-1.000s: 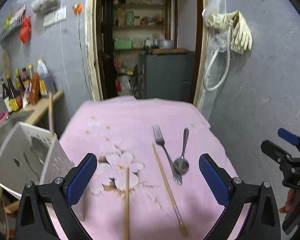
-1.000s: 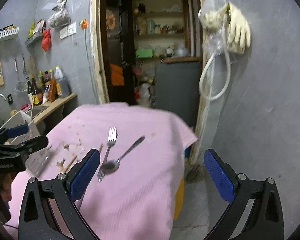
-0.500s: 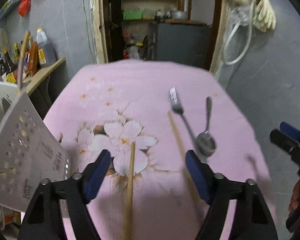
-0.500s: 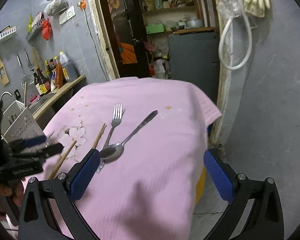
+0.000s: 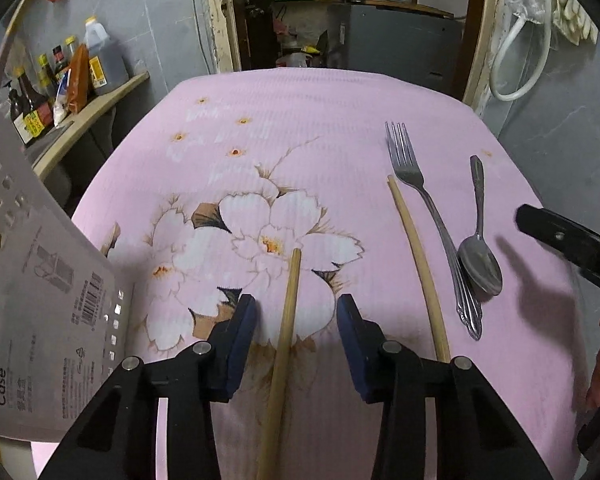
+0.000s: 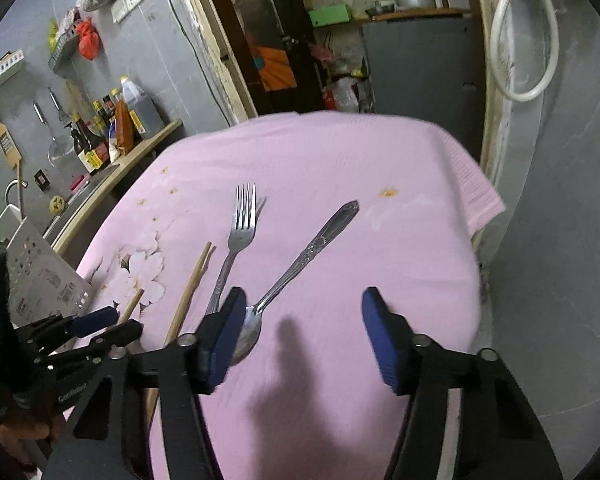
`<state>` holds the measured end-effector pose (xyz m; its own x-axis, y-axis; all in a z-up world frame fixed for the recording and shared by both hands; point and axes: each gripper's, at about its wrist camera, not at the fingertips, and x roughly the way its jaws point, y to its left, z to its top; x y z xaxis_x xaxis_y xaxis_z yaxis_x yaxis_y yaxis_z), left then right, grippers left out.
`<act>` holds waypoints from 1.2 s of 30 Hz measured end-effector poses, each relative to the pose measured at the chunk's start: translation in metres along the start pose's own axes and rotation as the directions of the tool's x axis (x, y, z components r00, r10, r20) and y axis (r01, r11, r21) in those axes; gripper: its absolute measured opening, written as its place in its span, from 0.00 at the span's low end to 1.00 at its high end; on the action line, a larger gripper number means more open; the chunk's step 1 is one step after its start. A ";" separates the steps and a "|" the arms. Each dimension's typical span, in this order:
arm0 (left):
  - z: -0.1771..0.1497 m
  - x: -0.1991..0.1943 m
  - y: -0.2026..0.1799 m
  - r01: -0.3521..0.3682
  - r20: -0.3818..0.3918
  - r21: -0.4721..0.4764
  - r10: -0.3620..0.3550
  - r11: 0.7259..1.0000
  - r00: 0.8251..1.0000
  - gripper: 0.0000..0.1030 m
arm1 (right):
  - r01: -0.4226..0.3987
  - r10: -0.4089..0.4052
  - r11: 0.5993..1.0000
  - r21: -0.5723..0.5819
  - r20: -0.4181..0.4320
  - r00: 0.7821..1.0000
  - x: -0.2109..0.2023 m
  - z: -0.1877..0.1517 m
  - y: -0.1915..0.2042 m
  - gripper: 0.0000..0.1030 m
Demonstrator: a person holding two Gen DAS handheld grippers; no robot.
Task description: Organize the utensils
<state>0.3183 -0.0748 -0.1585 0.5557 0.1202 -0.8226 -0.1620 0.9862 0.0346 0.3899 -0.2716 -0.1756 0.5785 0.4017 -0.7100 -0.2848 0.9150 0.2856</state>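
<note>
On the pink flowered cloth (image 5: 320,120) lie two wooden chopsticks, a metal fork (image 5: 432,216) and a metal spoon (image 5: 480,256). My left gripper (image 5: 296,312) is open, its blue pads either side of the left chopstick (image 5: 288,320) without touching it. The second chopstick (image 5: 416,256) lies to its right. In the right wrist view, my right gripper (image 6: 304,308) is open low over the cloth, its left pad beside the spoon bowl (image 6: 248,332); the fork (image 6: 236,240) and chopstick (image 6: 188,292) lie to the left.
A white perforated utensil case (image 5: 32,300) stands at the table's left edge, also in the right wrist view (image 6: 40,280). A counter with sauce bottles (image 5: 60,80) is at far left. A doorway and a grey cabinet (image 5: 396,44) are behind. The cloth's right edge drops to the floor (image 6: 540,320).
Both grippers have moved down and forward toward the table. The left jaws have narrowed around the left chopstick. The right gripper has come close to the spoon.
</note>
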 end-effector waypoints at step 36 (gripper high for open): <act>0.007 0.001 0.015 0.015 -0.108 -0.130 -0.030 0.991 0.994 0.08 | 0.003 0.035 0.981 0.193 -0.193 0.981 0.020 -0.022 0.016 0.00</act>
<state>0.3224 -0.0595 -0.1548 0.4690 0.0779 -0.8797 -0.2577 0.9648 -0.0519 0.3803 -0.2496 -0.1997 0.4101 0.4188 -0.8102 -0.1306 0.9061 0.4023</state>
